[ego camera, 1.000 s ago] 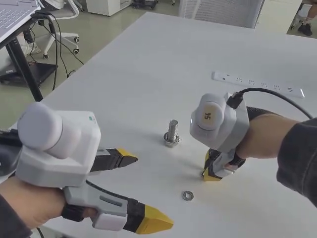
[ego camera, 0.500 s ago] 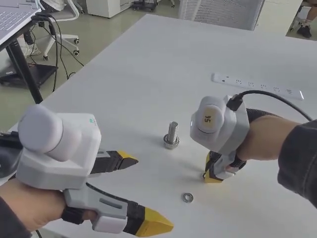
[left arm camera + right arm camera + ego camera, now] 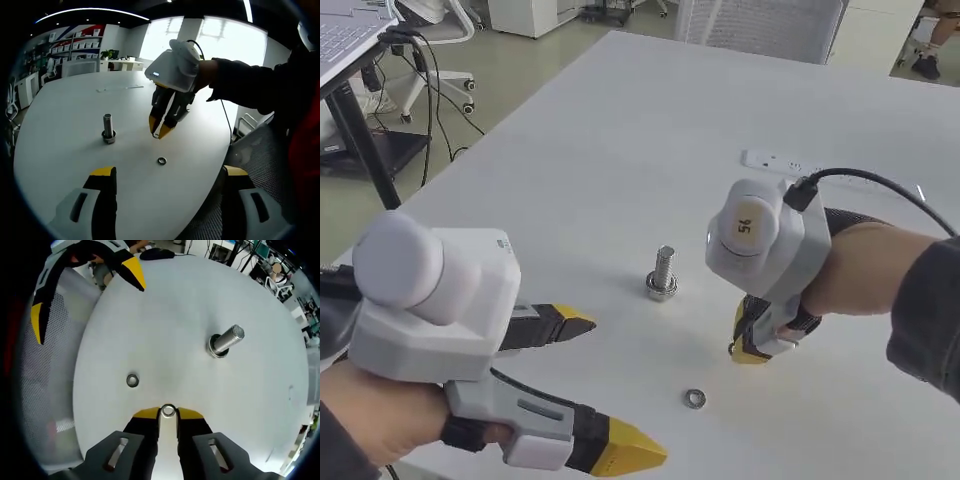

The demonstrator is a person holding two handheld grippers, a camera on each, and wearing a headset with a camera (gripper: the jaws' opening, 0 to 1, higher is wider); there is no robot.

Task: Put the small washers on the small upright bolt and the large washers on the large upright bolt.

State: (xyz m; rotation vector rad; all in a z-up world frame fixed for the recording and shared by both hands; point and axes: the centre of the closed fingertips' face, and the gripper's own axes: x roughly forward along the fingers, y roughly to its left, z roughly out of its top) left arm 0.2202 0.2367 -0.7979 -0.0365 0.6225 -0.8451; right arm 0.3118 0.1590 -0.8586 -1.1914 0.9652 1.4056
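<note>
An upright steel bolt [image 3: 662,274] stands mid-table with washers around its base; it also appears as the bolt [image 3: 226,341] and the bolt [image 3: 108,129]. My right gripper [image 3: 744,351] points down at the table right of the bolt, shut on a small washer [image 3: 168,410] held between its yellow tips; the same right gripper [image 3: 159,133] shows in the left gripper view. A loose washer [image 3: 696,399] lies flat on the table nearer me, also seen as the washer [image 3: 132,380] and the washer [image 3: 161,160]. My left gripper [image 3: 610,390] hovers open at the near-left, nothing between its jaws.
A white power strip [image 3: 825,172] lies at the far side of the white table [image 3: 620,130]. A desk with a laptop and cables [image 3: 365,45] stands off to the far left. The table's near edge runs just under the left gripper.
The head camera shifted slightly. My right gripper has lifted a little with the small washer. The left gripper and the loose washer hold their places.
</note>
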